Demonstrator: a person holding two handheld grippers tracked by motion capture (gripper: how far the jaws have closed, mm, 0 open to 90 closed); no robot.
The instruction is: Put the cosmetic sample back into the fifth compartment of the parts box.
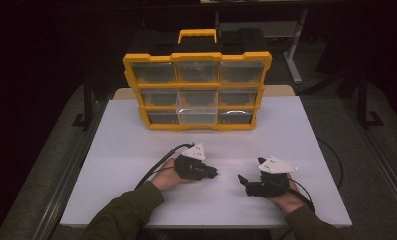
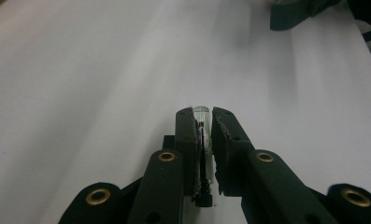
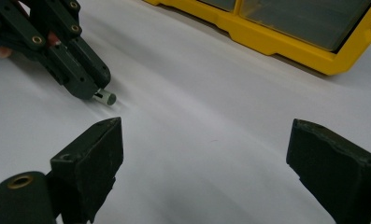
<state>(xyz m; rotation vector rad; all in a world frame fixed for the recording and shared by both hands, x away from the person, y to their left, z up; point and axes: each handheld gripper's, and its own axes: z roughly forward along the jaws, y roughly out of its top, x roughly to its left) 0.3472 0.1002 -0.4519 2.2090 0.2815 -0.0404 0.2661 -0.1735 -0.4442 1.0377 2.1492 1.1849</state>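
My left gripper (image 1: 213,174) lies low over the white table (image 1: 126,145), shut on a small clear cylinder (image 2: 203,122) with a dark end cap. In the left gripper view its jaws (image 2: 203,114) pinch the cylinder lengthwise, and its tip pokes out past them. The right gripper view shows the same cylinder (image 3: 107,97) sticking out of the left gripper (image 3: 92,84). My right gripper (image 1: 242,180) rests to its right, pointing toward it. The jaws of the right gripper (image 3: 206,140) stand wide apart with nothing between them.
A yellow organizer (image 1: 197,91) with clear drawers stands upright at the table's far middle; its lower edge (image 3: 286,44) appears in the right gripper view. Its bottom middle drawer (image 1: 197,115) sticks out a little. Bare table surface separates the organizer from both grippers.
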